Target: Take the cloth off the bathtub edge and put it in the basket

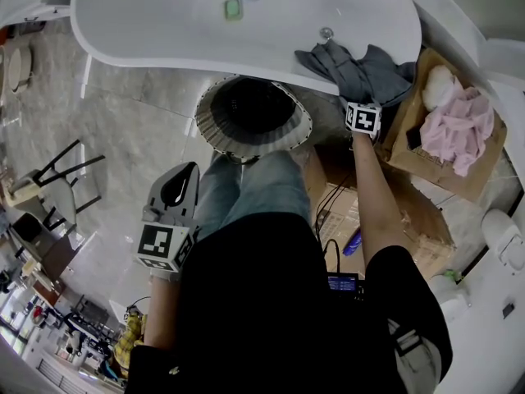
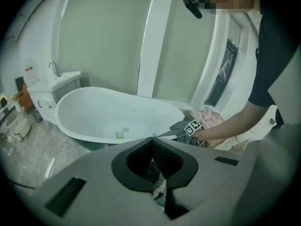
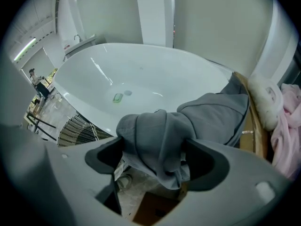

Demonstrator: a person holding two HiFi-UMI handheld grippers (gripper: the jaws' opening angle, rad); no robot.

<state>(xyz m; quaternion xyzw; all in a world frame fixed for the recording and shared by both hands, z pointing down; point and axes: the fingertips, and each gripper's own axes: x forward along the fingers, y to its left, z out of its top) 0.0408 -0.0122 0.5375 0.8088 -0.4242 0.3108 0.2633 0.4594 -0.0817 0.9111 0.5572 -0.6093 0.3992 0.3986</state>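
Crumpled dark grey cloth [image 1: 365, 68] draped over the rim of the white oval bathtub [image 1: 164, 52], upper right of the head view, one end spilling toward the open brown cardboard box [image 1: 410, 154] at the right edge. Not yet in the round dark basket with the ribbed pale wall [image 1: 246, 138], upper centre of that view, just below the tub's rim and left of the cloth.

Right gripper [image 1: 361, 98] directly under the cloth's lower edge in the head view, pointed steeply down into the fabric. In the right gripper view, jaws spread wide, with a thick fold of the grey cloth bulging between them at lower centre and no squeeze visible on it. Rest of the cloth running up and to the right along the tub rim.

Left gripper [image 1: 182, 179] at lower left of the head view, well apart from cloth and tub, beside a leg in blue jeans [image 1: 246, 195]. In the left gripper view, jaws closed tip to tip, nothing gripped, only a dark meshed surface showing through the gap beneath the tips.

Bundle of pale pink fabric [image 1: 459, 130] inside the cardboard box. Small green object [image 1: 234, 8] on the tub's floor, top centre.
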